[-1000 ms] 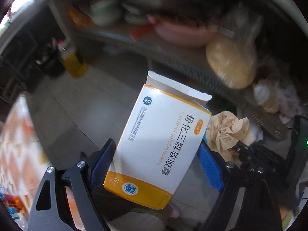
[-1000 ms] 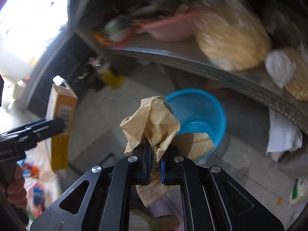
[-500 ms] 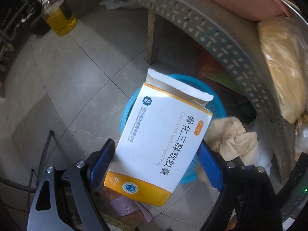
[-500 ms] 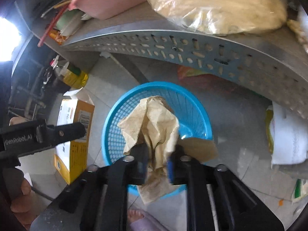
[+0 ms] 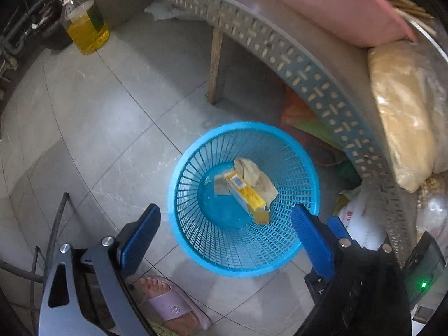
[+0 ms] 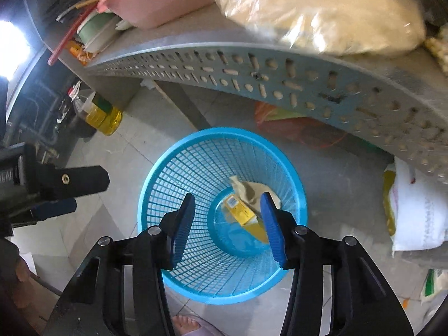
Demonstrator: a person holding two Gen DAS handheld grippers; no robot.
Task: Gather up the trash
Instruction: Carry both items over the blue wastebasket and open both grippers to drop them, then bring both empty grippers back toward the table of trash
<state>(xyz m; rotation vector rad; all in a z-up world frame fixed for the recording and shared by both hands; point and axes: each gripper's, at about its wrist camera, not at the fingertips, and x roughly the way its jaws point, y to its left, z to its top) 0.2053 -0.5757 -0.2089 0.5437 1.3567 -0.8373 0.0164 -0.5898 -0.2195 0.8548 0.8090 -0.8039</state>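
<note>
1. Both grippers hang over the blue basket (image 5: 243, 263), pointing steeply down into it. The left gripper (image 5: 225, 224) is spread wide and opening, nothing between its blue pads. The right gripper (image 6: 228, 222) is part-way apart and opening too, also with nothing between its pads.
2. The trash is in: the yellow-and-white box (image 5: 247, 196) lies on its side on the basket floor at centre frame, the crumpled brown paper (image 5: 256, 175) touching it just above and right.
3. The step in hand looks like the release, so the sound way to finish it is to let the jaws open fully before lifting, and lift straight up so no pad catches the mesh wall.
4. Edges now. The perforated metal shelf (image 6: 280, 81) arcs across the upper frame, close above the basket's far rim; rising toward it risks a knock.
5. The open room is the tiled floor (image 5: 112, 106) at left, near the oil bottle (image 5: 86, 26).
6. Lower frame: a foot in a pink sandal (image 5: 170, 305) sits just beside the basket, so watch it.
</note>
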